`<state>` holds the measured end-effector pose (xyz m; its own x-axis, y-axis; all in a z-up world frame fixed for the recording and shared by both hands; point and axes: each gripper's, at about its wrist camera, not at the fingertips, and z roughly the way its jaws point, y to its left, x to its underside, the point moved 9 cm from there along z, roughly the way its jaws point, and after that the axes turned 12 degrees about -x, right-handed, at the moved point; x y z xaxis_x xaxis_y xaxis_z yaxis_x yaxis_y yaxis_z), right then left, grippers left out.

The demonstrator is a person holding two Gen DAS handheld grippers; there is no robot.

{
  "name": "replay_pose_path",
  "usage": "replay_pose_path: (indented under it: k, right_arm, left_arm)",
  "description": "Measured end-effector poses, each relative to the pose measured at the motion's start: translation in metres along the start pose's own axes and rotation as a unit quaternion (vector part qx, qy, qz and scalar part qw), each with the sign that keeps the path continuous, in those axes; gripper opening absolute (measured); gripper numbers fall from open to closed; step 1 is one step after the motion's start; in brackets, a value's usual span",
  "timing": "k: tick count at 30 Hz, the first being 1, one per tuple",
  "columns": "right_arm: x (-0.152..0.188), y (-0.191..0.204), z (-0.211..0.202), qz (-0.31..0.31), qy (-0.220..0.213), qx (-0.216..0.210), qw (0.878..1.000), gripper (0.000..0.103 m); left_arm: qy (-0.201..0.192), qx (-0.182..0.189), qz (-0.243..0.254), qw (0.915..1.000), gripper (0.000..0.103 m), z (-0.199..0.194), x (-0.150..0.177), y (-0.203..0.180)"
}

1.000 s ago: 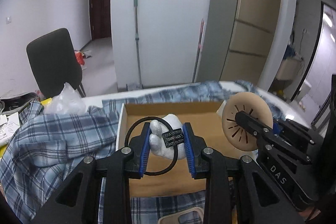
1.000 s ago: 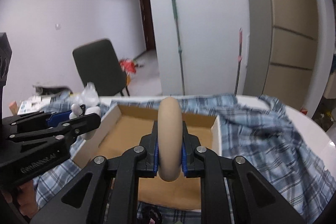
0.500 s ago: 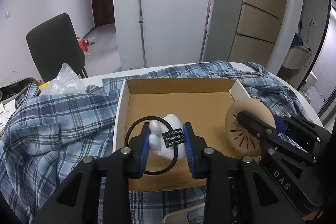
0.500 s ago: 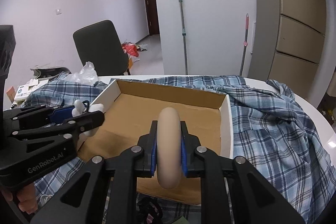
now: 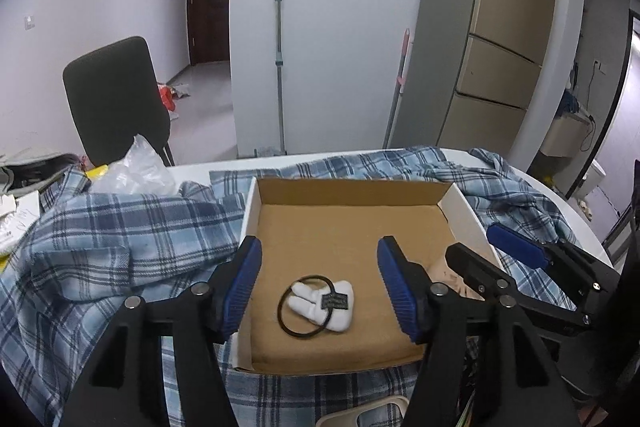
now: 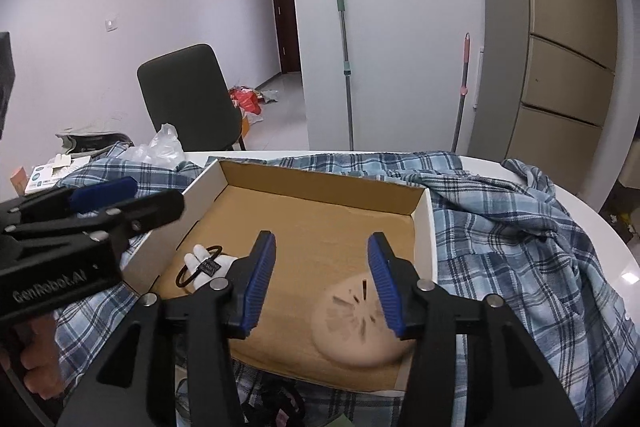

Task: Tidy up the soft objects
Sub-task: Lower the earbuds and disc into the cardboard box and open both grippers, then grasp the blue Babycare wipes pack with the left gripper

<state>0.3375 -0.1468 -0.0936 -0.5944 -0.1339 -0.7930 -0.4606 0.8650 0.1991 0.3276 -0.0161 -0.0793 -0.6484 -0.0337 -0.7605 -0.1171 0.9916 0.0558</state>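
Note:
A shallow cardboard box (image 5: 320, 187) (image 6: 324, 183) lies on a blue plaid cloth (image 5: 120, 227) (image 6: 500, 227). A white plush charm on a black hair tie (image 5: 320, 301) (image 6: 204, 267) rests on the box floor at its near left. My left gripper (image 5: 320, 287) hangs above it, its jaws opening, pads clear of the charm. A beige round pad with slits (image 6: 356, 323) lies flat at the box's near right. My right gripper (image 6: 320, 279) stands over the box with its jaws opening and nothing pressed between them. It shows in the left wrist view (image 5: 492, 247) at the box's right wall.
A black chair (image 5: 114, 95) (image 6: 188, 95) stands behind the white table (image 6: 616, 267). A clear plastic bag (image 5: 136, 171) and papers (image 6: 52, 173) lie at the far left. A mop (image 5: 279, 51) leans on the wall; a tall fridge (image 5: 500, 27) is to the right.
Both grippers opened. The plush charm dropped from the left gripper onto the box floor, and the beige pad fell from the right gripper and now lies flat in the box.

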Motion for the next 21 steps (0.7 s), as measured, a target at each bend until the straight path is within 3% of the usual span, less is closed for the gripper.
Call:
replay_pose_path:
  k: [12, 21]
  right_arm:
    - [-0.018, 0.003, -0.023, -0.004, -0.027, 0.003, 1.0, 0.047]
    - [-0.033, 0.027, -0.075, -0.04, -0.067, 0.012, 0.997, 0.047]
  left_arm:
    - [-0.042, -0.01, 0.0, 0.9991, 0.063, -0.023, -0.017, 0.008]
    - [-0.112, 0.009, -0.022, 0.9935, 0.063, -0.1, -0.05, 0.018]
